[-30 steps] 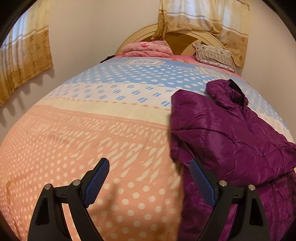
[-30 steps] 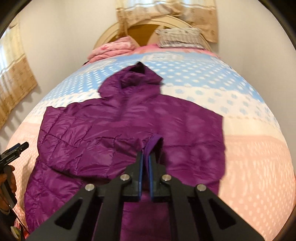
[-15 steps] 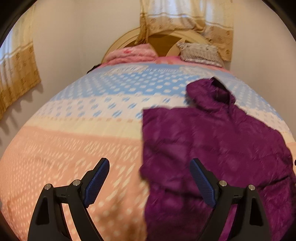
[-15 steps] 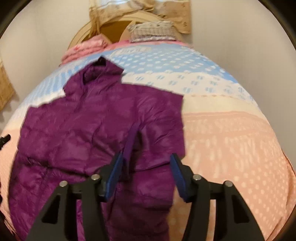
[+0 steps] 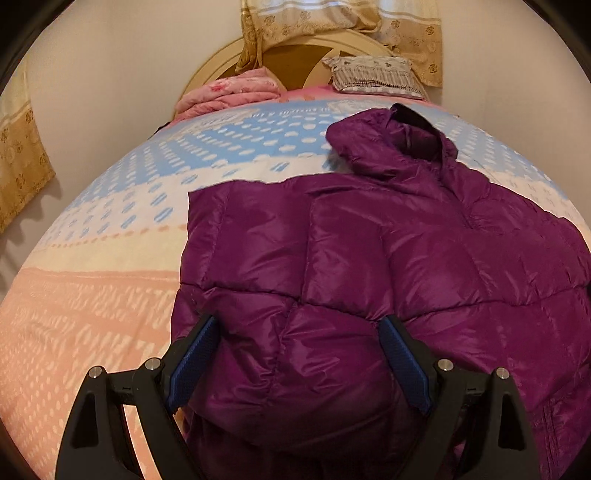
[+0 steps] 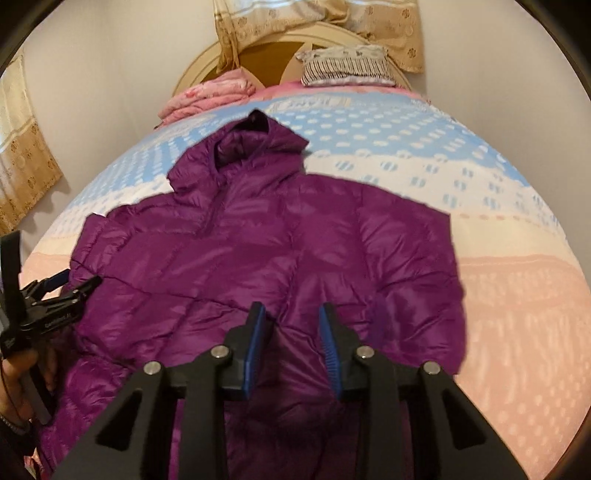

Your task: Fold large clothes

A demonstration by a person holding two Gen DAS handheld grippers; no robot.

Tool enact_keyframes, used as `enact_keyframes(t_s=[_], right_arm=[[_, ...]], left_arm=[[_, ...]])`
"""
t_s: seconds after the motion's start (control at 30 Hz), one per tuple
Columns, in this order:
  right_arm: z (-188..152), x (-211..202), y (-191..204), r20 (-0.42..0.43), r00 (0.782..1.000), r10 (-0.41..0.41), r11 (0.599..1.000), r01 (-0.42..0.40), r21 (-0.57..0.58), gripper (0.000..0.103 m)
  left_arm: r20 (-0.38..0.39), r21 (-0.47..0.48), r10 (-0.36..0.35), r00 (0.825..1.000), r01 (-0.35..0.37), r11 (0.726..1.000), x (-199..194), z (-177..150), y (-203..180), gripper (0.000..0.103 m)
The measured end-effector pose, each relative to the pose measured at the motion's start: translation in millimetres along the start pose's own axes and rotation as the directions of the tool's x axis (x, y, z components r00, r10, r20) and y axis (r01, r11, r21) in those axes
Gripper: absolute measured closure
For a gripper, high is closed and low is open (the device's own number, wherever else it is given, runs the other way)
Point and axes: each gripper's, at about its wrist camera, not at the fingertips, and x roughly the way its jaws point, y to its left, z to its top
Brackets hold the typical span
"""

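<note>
A glossy purple quilted jacket (image 5: 369,258) is seen just beyond black tongs (image 5: 295,354) lined with blue pads (image 5: 404,363). Beneath it, a bedspread (image 5: 92,314) is banded: peach with white dots nearest the tongs, then cream, then light blue with white dots farthest away. Beyond lie a folded pink blanket (image 5: 229,94) and a grey-striped pillow (image 5: 373,75). Beige, flower-patterned curtains (image 5: 332,26) hang behind.

Left wrist view: behind left tongs (image 5: 295,365), tilted down, close over jacket (image 5: 369,258), facing headboard (image 5: 221,59). Right wrist view: behind right tongs (image 6: 291,343), same heading, left tongs (image 6: 62,291) at its left edge. Both share jacket, bed (image 5: 92,295), pillows (image 5: 373,74), curtain (image 5: 332,22).
</note>
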Motion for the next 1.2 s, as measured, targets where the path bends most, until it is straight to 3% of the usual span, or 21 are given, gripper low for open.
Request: enact_keyframes(t_s=[0.4, 1.2], right_arm=[[-25, 7, -10, 0.012, 1.000, -0.007, 0.999, 0.006, 0.035, 0.074], [-29, 11, -6, 0.012, 0.999, -0.039, 0.999, 0.039, 0.019, 0.074]], left_arm=[[-0.069, -0.079, -0.050, 0.996, 0.045, 0.996, 21, -4, 14, 0.001], [-0.095, -0.097, -0.067, 0.993, 0.058, 0.994, 29, -4, 16, 0.001]])
